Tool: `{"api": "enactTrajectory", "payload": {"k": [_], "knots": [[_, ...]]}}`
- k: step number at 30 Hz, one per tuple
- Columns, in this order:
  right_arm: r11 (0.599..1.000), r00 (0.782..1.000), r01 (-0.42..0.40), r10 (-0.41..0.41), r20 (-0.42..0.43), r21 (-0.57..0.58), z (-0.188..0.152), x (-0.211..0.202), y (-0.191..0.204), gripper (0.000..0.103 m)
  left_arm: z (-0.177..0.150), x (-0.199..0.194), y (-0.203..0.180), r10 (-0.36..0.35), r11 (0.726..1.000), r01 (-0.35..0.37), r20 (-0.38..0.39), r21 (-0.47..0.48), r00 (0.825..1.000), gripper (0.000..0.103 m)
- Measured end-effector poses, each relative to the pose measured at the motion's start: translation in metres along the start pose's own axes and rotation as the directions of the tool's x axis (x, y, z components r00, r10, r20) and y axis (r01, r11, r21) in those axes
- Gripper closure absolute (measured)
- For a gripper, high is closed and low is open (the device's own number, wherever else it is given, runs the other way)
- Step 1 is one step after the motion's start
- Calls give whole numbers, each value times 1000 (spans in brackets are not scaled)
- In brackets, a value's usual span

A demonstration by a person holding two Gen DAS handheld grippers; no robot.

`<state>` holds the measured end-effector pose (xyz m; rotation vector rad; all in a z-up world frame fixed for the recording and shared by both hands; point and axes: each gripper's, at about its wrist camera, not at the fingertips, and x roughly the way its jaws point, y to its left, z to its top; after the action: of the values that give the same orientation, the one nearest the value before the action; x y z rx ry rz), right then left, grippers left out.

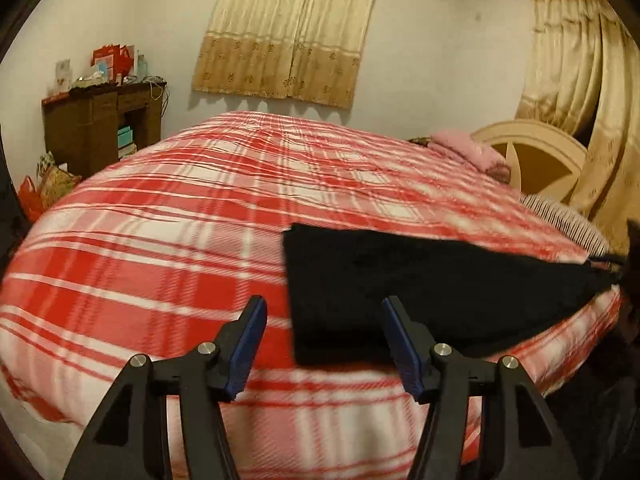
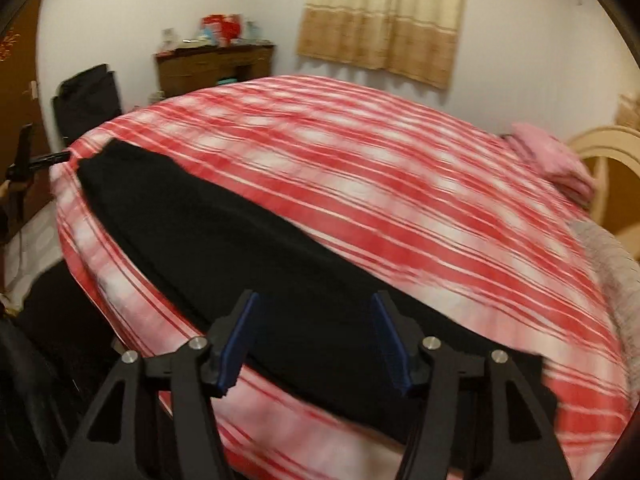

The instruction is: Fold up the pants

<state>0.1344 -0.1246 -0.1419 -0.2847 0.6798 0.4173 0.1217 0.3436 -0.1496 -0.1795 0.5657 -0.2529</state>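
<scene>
Black pants [image 1: 400, 284] lie flat along the near edge of a bed with a red and white plaid cover [image 1: 200, 220]. In the left wrist view my left gripper [image 1: 324, 308] is open and empty, just above the pants' left end. In the right wrist view the pants [image 2: 248, 248] stretch from far left to near right. My right gripper [image 2: 314, 304] is open and empty, hovering over their near right part. The left gripper shows small at the far left of the right wrist view [image 2: 24, 160], its jaws unclear.
A pink folded cloth [image 1: 468, 148] lies by the cream headboard [image 1: 532, 160]. A brown cabinet [image 1: 100, 128] with clutter stands against the far wall. A black bag [image 2: 88, 100] stands beyond the bed's left corner. Gold curtains [image 1: 288, 28] hang on the wall.
</scene>
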Motion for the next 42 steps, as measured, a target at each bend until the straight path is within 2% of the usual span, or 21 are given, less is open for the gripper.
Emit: {"api": "enactTrajectory", "payload": {"k": [3,7,10,12,13,17,19,21,22,23,24,27,31,36,40,42], "knots": [[994,994,-106,106,-12,-11,14,37,29,42,5,24,0,10,998,-12,-35,-60,999,42],[971,977,-214,213,-26,-108,26,69,88,42,0,42,-6,50,998,-53,-63,-42,997,42],[954,970,-243,240,-36,-178,31,85,126,42,-5,42,-11,86,996,-87,-61,-16,994,42],[942,973,-230,225,-47,-243,32,96,151,43,-5,40,-11,88,996,-90,-55,-25,995,43],[935,973,-231,224,-59,-270,32,101,161,45,-4,39,-11,94,995,-96,-51,-28,994,47],[923,975,-223,204,-93,-314,29,117,173,47,-6,39,-11,99,994,-101,-48,-44,994,53],[923,978,-206,182,-103,-326,27,126,174,62,-6,40,-10,102,993,-104,-46,-62,994,56],[926,979,-199,173,-109,-322,26,129,173,67,-5,40,-11,98,992,-101,-49,-72,994,73],[927,979,-199,175,-104,-318,27,129,173,74,-3,39,-11,98,992,-102,-55,-74,994,87],[927,978,-206,182,-105,-313,28,129,174,79,-2,38,-10,96,992,-100,-59,-77,994,87],[927,977,-211,186,-108,-310,29,128,175,88,-1,38,-10,87,993,-92,-63,-79,994,88],[922,976,-214,190,-104,-323,33,124,182,95,1,33,-10,51,994,-56,-53,-93,997,92],[916,970,-243,223,-98,-321,36,107,186,96,4,22,-6,1,992,-6,-36,-126,999,93],[899,954,-299,273,-125,-320,36,103,191,101,-2,24,-8,17,994,-23,-47,-109,999,93],[897,961,-263,208,-184,-355,20,127,201,101,-5,22,-5,17,994,-23,-56,-110,998,92],[894,962,-261,211,-171,-365,20,126,200,101,-5,23,-5,25,994,-31,-55,-104,998,92]]}}
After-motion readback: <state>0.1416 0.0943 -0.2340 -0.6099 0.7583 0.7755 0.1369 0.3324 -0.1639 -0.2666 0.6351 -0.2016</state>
